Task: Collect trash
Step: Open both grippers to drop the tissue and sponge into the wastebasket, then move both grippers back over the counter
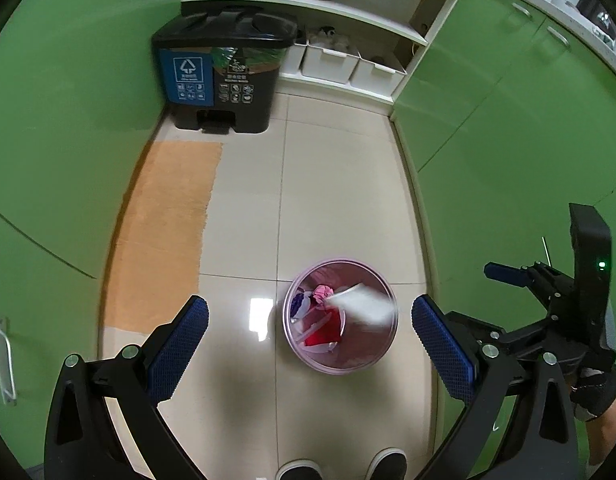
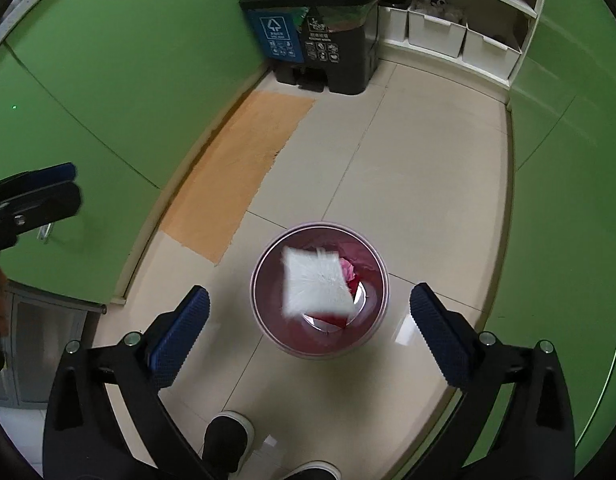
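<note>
A pink see-through waste basket (image 1: pixel 348 362) (image 2: pixel 320 350) stands on the tiled floor and holds red, pink and white scraps. A blurred white sheet of trash (image 1: pixel 364 308) (image 2: pixel 316 282) hangs over its mouth, touched by neither gripper. My left gripper (image 1: pixel 310 308) is open above the basket, with nothing between its blue pads. My right gripper (image 2: pixel 310 292) is open too, right over the basket. One of the right gripper's fingers (image 1: pixel 506 274) shows at the right of the left wrist view, and one of the left gripper's fingers (image 2: pixel 48 174) at the left edge of the right wrist view.
A black two-part pedal bin (image 1: pixel 224 80) (image 2: pixel 320 32) stands at the far wall beside white storage boxes (image 1: pixel 332 62) on a low shelf. An orange mat (image 1: pixel 164 232) (image 2: pixel 240 172) lies on the left. Green cabinets line both sides. The person's shoes (image 1: pixel 384 464) (image 2: pixel 228 436) are just below.
</note>
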`<state>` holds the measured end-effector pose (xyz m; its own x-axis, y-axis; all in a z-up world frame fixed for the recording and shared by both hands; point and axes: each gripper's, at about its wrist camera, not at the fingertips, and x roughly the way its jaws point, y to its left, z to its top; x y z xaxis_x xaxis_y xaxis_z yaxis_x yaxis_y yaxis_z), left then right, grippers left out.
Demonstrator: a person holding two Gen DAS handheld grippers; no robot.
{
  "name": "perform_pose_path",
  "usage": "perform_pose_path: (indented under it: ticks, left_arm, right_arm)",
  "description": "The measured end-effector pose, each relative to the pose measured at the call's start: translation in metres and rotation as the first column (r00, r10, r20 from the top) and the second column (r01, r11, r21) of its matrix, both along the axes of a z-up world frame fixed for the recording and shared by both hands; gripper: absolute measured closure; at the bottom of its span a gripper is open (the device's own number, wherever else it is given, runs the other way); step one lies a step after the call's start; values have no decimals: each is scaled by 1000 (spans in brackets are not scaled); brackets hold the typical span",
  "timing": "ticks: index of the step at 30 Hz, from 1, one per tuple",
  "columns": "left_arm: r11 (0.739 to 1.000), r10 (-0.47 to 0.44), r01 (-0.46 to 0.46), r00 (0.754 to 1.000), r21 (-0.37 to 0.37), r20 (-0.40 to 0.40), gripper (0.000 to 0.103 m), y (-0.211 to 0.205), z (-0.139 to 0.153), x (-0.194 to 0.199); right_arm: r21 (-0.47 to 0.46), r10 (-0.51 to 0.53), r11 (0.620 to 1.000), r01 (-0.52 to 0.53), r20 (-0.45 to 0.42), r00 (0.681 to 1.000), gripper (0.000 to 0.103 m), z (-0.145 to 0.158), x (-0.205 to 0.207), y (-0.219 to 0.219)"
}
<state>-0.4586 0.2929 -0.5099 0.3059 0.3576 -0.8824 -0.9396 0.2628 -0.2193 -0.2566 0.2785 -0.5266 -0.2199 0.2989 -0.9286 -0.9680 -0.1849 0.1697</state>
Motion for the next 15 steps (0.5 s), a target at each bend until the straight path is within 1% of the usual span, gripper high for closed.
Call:
perform_pose_path:
  ticks: [4,6,8,11,14,15]
  left_arm:
    - [1000,-5,5,1000,-2,-4,6,-3,6,-2]
    - [1000,-13,12,1000,-10,-2,6,-5,11,0]
    - [1000,-21,21,1000,-16,2,6,-9,21,3]
    - [999,-40,40,999,-29,1,6,-18,47,9]
    - [997,-66,66,998,-34,-3,6,-31,88,18]
    - [996,-78,77,997,-34,-2,6,-37,107,22]
  right_arm:
    - [-12,-10,1000,10,12,1000,4,6,0,-1]
    - [-13,-17,1000,17,11,1000,4,16,3,-5]
    - [-10,-28,1000,28,9,1000,4,32,6,-10]
    - [-17,-47,999,47,5,999,4,66,13,-21]
    - [-17,-64,998,64,-2,998,4,115,21,-37]
    - [-19,-77,997,77,-7,997,4,138,26,-44]
